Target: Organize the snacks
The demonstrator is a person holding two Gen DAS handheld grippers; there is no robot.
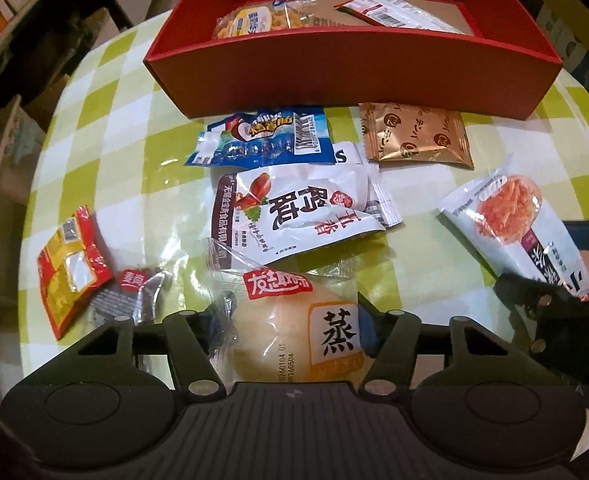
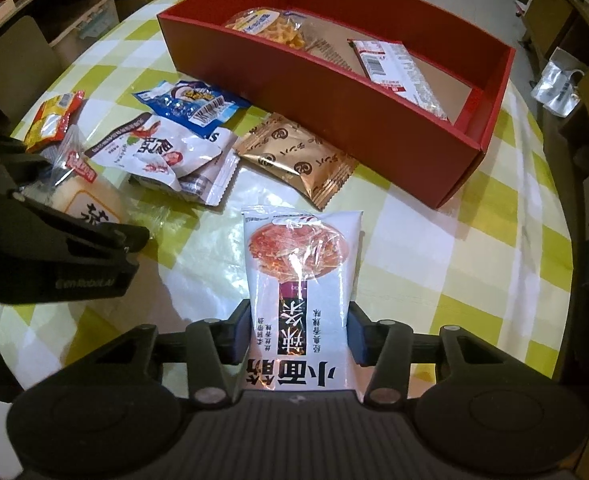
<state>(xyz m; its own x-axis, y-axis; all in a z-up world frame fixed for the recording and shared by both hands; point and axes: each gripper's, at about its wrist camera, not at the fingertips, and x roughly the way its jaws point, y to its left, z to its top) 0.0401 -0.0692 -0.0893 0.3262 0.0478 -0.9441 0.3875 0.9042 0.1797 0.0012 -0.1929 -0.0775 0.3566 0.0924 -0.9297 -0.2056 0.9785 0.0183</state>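
Your left gripper (image 1: 290, 326) has its fingers pressed against both sides of the steamed cake packet (image 1: 294, 328), which lies on the checked tablecloth (image 1: 106, 120). Your right gripper (image 2: 299, 334) clamps the white noodle snack packet (image 2: 300, 280) by its near end. Farther out lie the white nut packet (image 1: 290, 212), the blue packet (image 1: 260, 138) and the gold packet (image 1: 414, 136). The red box (image 1: 354, 68) beyond them holds two packets.
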